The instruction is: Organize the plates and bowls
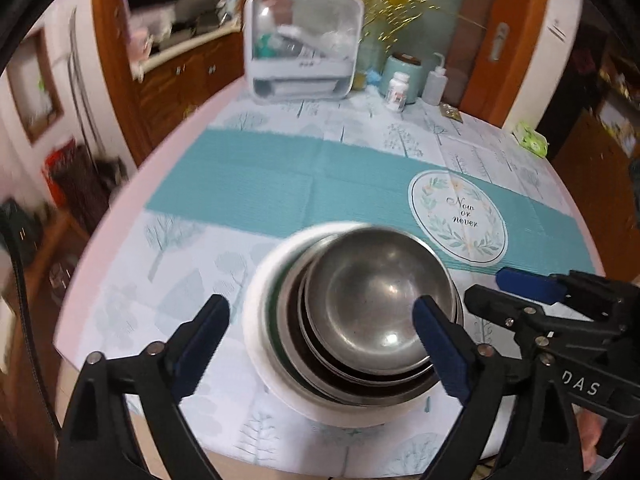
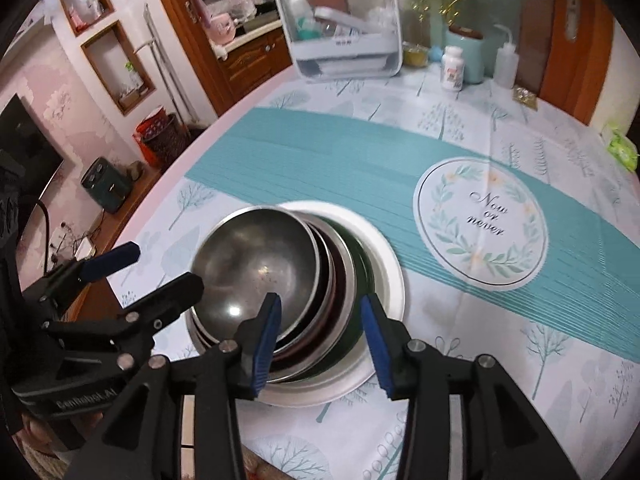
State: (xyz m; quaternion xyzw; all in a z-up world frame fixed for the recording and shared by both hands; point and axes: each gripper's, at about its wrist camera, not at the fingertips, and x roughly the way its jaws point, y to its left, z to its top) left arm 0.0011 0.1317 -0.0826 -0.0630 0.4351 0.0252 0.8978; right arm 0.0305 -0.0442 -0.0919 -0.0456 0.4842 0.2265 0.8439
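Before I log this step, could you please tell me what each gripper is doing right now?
Left gripper: open wide, holding nothing, above the bowl stack.
Right gripper: open, holding nothing, over the stack's rim.

Soft, even indoor light fills both views. Small bright glints sit on the round steel top bowl [image 1: 376, 300], and shadows are faint. Fisheye bending curves the patterned counter [image 2: 500, 320] edge and darkens the corners. Motion blur smears the clear plastic storage box [image 1: 304, 40] and the room behind.

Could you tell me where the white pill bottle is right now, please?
The white pill bottle stands at the table's far edge, right of the clear dish rack, just in front of the teal canister.
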